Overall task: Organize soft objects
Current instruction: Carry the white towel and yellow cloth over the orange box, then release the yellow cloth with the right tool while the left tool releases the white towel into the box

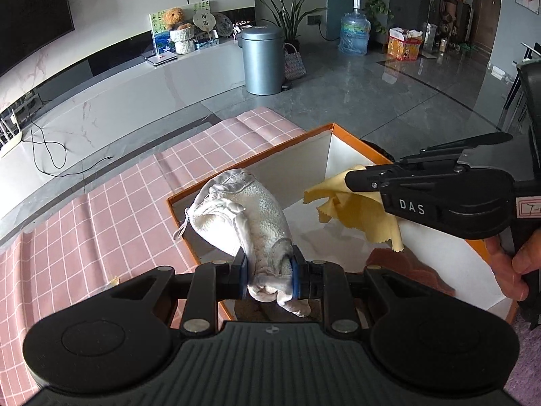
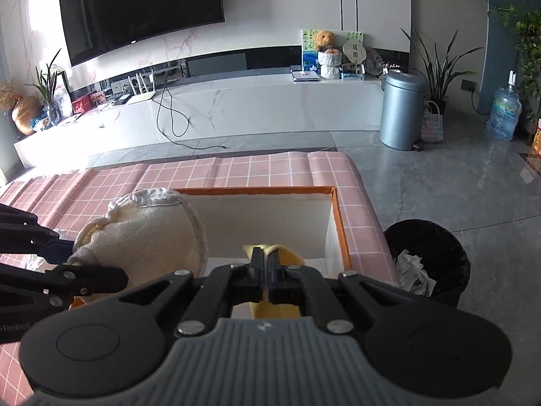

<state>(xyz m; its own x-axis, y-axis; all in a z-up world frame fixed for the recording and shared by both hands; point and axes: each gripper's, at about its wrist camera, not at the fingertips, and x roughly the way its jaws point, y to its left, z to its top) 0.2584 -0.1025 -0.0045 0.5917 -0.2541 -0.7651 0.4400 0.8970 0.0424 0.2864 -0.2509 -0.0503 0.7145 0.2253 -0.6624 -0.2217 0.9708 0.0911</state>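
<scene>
My left gripper point(image 1: 270, 275) is shut on a white knitted pouch point(image 1: 248, 209), held above the near-left corner of the orange-rimmed white box point(image 1: 250, 164). That pouch point(image 2: 148, 233) also shows at the left of the right wrist view, bulging over the box's left rim. My right gripper point(image 2: 265, 264) is shut on a thin yellow cloth point(image 2: 284, 252), over the inside of the box point(image 2: 333, 216). In the left wrist view the right gripper point(image 1: 355, 177) reaches in from the right with the yellow cloth point(image 1: 358, 213) hanging from its tips. A brown soft item point(image 1: 405, 264) lies on the box floor.
The box stands on a pink checked tablecloth point(image 1: 101, 223). A black waste bin point(image 2: 429, 260) with crumpled paper stands on the floor to the right of the table. A grey metal bin point(image 2: 402, 108) and a water bottle point(image 2: 505, 111) stand farther off. A hand point(image 1: 514, 264) holds the right gripper's handle.
</scene>
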